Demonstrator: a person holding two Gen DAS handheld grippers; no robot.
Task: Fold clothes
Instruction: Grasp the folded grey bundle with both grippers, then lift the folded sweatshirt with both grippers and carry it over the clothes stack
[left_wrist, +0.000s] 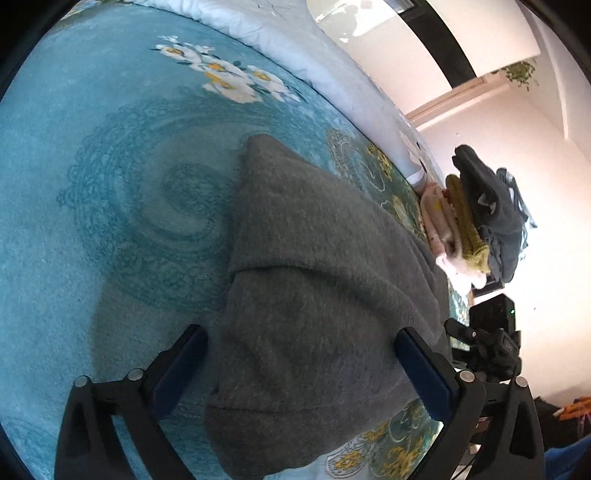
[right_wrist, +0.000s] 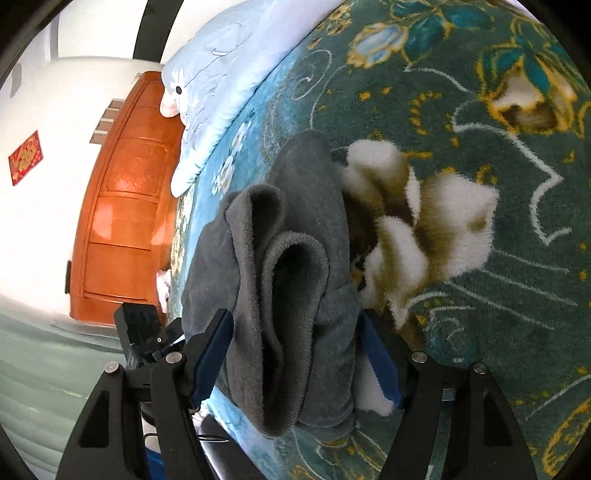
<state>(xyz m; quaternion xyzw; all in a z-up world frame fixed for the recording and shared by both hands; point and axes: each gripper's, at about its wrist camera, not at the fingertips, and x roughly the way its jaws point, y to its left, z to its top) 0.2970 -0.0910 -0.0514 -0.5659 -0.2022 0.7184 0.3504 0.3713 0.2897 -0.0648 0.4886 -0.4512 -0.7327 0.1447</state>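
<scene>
Nearest the left wrist camera, the left gripper (left_wrist: 299, 363) stands with its jaws spread wide, released; the grey fleece garment (left_wrist: 314, 295) lies between them, but neither pad presses on it. On the other side, the right gripper (right_wrist: 295, 350) also straddles the garment's bunched end (right_wrist: 280, 295); its jaws are parted and I see no clear pinch on the cloth, so I judge it released as well. The garment lies on the teal floral blanket (left_wrist: 110, 184), folded over itself at least once, with a fold edge running across its middle in the left view and rolled, hemmed layers stacked at the end seen from the right. Assessment: thick, soft, light fleece; limp, with no stiffness, so any unsupported part will sag. The nap should give the pads good friction, and nothing about it is fragile. The layers may slide apart if only the top one is taken. Recommended hold: at the end edges, both corners, pinching through all layers together. Farther off, a stack of folded clothes (left_wrist: 469, 221) sits near the blanket's far edge, beside a pale quilt (left_wrist: 332, 74).
</scene>
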